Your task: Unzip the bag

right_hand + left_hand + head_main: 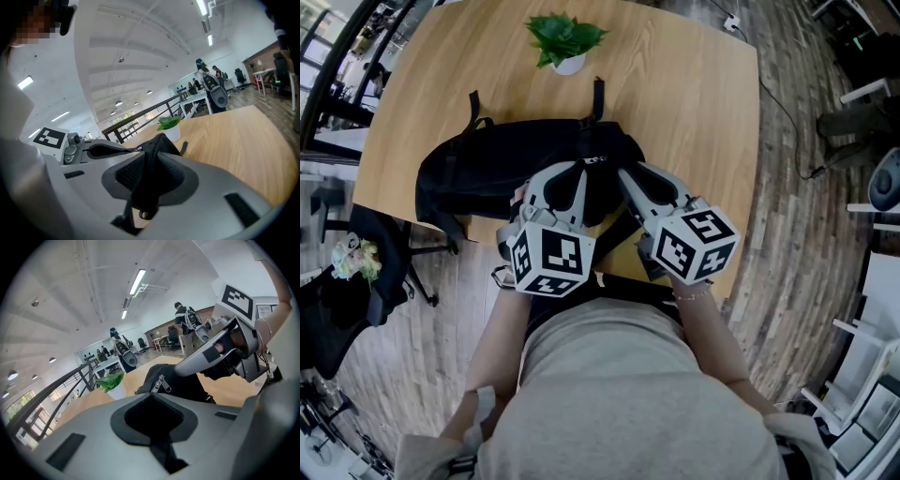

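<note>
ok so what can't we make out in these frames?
Head view: the zipper on the bag, covered by both tongs.
Left gripper view: whether the left tongs pinch the zipper pull; its lower end sits behind them.
Right gripper view: which bag part the right tongs clamp; only black fabric shows.

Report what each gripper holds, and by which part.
Right gripper pinches a fabric fold of the black bag. Left gripper is shut just short of the zipper pull, holding nothing visible.
</note>
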Demonstrator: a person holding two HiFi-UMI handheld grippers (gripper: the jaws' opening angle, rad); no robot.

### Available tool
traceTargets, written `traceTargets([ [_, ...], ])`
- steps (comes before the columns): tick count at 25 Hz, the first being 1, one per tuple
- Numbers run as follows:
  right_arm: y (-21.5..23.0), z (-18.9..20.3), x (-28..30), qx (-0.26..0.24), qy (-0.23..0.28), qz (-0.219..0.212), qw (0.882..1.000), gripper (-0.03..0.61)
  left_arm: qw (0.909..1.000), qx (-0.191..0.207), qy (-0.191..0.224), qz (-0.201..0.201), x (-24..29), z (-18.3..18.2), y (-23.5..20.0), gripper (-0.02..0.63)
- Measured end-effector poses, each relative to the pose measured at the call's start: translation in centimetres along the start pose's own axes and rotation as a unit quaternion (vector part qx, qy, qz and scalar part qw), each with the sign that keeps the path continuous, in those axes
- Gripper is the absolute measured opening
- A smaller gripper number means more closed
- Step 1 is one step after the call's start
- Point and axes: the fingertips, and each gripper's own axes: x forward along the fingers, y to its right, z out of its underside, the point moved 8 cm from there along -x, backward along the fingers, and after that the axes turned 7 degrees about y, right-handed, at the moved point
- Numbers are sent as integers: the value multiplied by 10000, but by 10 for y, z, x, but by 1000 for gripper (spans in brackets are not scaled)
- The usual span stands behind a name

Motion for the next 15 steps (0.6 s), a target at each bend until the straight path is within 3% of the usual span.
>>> traceTargets([
  [9,1,0,0,-8,-12,-11,10000,91,9991,-254,87,315,7,-2,-3,43],
  [10,1,0,0,-6,-15,-16,10000,91,9986,-316,100,414,6,-2,-4,64],
  [12,1,0,1,0,-19,-31,10000,91,9972,-406,140,610,6,-2,-5,170],
  [15,2,1,1,9,-19,-45,10000,91,9969,-331,124,702,8,-3,-5,173],
])
